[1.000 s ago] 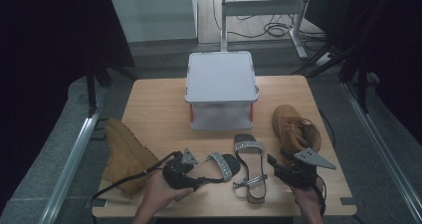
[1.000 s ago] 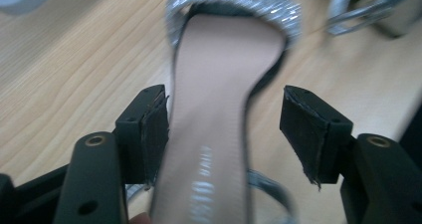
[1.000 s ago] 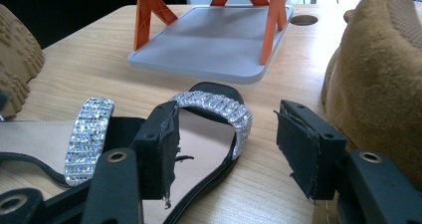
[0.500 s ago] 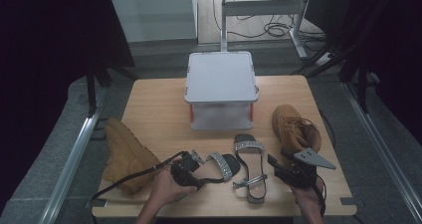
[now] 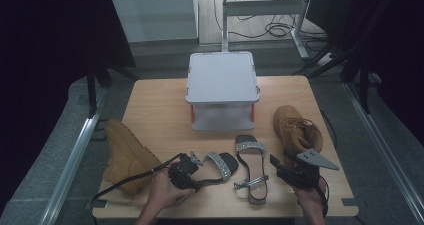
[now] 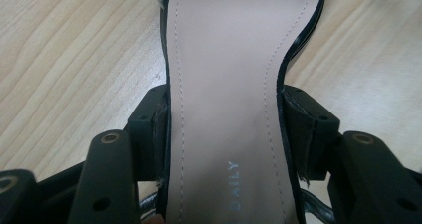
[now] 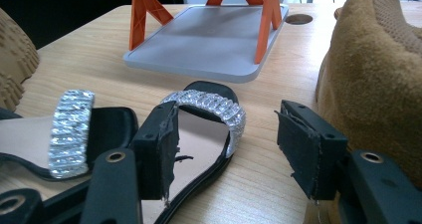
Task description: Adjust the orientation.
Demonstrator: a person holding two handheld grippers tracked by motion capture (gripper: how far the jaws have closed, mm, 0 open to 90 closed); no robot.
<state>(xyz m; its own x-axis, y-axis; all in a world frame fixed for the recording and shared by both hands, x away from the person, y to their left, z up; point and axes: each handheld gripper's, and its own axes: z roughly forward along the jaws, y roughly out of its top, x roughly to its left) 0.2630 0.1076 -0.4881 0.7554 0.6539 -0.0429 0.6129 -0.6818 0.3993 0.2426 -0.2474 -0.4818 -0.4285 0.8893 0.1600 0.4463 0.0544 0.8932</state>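
Now we are looking down from the high view, where the left gripper [image 5: 191, 171] is lying over the heel end of a black flat sandal with a glittering silver strap [image 5: 218, 165], near the front edge of the light wooden table [image 5: 160, 110]. Its twin, the second black sandal with a silver strap [image 5: 251, 167], is lying just beside it, and the right gripper [image 5: 276, 166] is hovering near that one's heel side. A tan suede boot [image 5: 125, 155] is resting at the table's left edge, another tan boot [image 5: 295, 130] is standing on the right, and a grey plastic stand with orange legs [image 5: 222, 87] is sitting behind the shoes.

Moving to the left gripper view, we are seeing the jaws pinching the sandal's beige insole at its narrow waist, having just been closing on it; the pads are touching both black edges. The word "DAILY" [image 6: 232, 185] is printed on the insole.

In the right gripper view, the jaws are standing spread with bare table between them, the second sandal's toe strap [image 7: 209, 107] lying beyond the left jaw and the boot's suede crowding the right side.
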